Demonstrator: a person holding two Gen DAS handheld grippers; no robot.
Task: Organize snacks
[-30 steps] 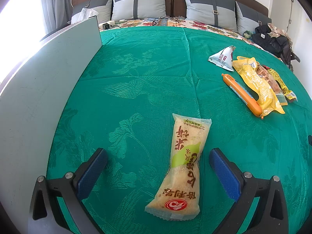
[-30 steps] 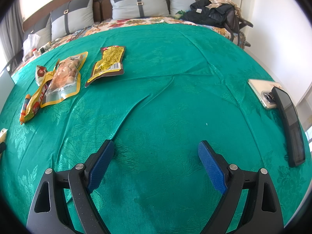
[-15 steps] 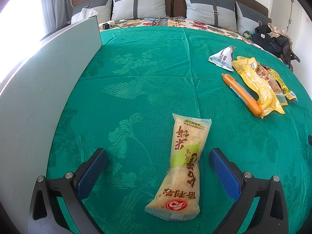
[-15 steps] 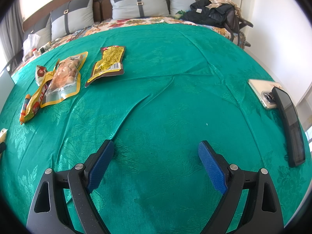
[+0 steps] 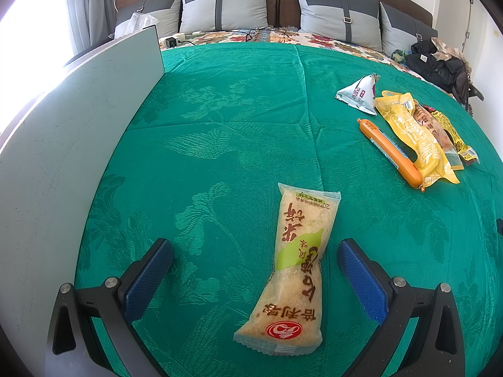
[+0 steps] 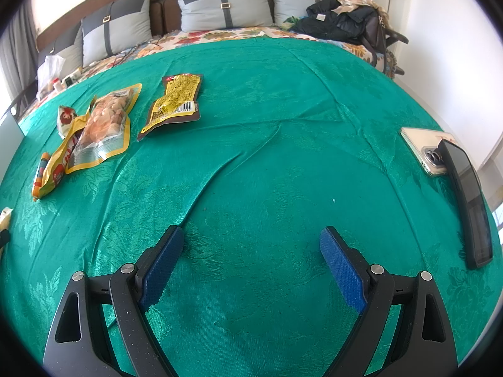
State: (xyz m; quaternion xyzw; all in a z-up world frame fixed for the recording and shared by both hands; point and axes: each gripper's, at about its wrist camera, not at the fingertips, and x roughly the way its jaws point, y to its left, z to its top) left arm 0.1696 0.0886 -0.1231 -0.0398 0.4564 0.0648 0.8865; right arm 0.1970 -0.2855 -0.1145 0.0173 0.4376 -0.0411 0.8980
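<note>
Left gripper (image 5: 254, 270) fingers spread astride the rice cracker pack (image 5: 292, 270), poised to pinch; right gripper (image 6: 251, 264) fingers spread, idle.

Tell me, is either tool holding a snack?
No. The left tool is open around the rice cracker packet without touching it, and the right tool is open over bare green cloth.
</note>
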